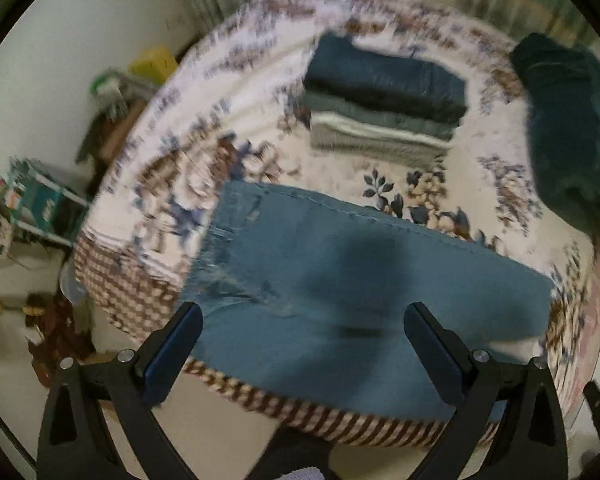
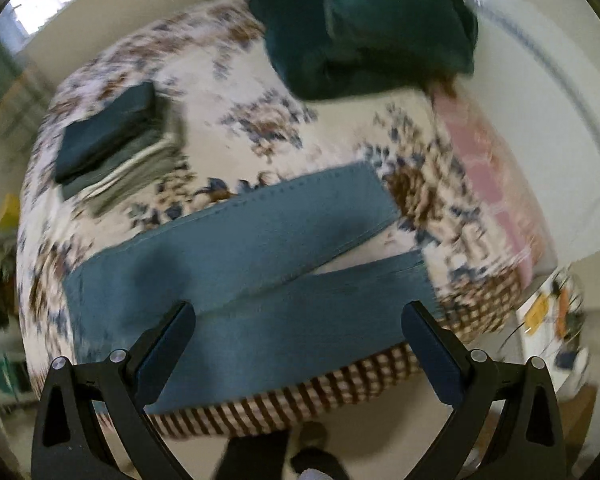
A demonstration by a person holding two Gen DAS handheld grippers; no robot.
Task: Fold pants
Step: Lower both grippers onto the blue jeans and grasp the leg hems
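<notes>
Light blue jeans (image 1: 340, 280) lie flat on a bed with a floral cover (image 1: 180, 184). The left wrist view shows their waist end near the bed's front edge. In the right wrist view the jeans (image 2: 260, 248) spread out with both legs (image 2: 340, 292) running to the right and a narrow gap between them. My left gripper (image 1: 302, 320) hovers open above the waist part, holding nothing. My right gripper (image 2: 298, 318) hangs open over the upper legs, also with nothing in it. Both views are motion-blurred.
A stack of folded clothes (image 1: 384, 100) (image 2: 112, 140) sits further back on the bed. A dark green blanket (image 1: 572, 128) (image 2: 364, 24) lies at the far right. Clutter and boxes (image 1: 44, 200) stand on the floor to the left. The person's feet (image 2: 312, 456) show below.
</notes>
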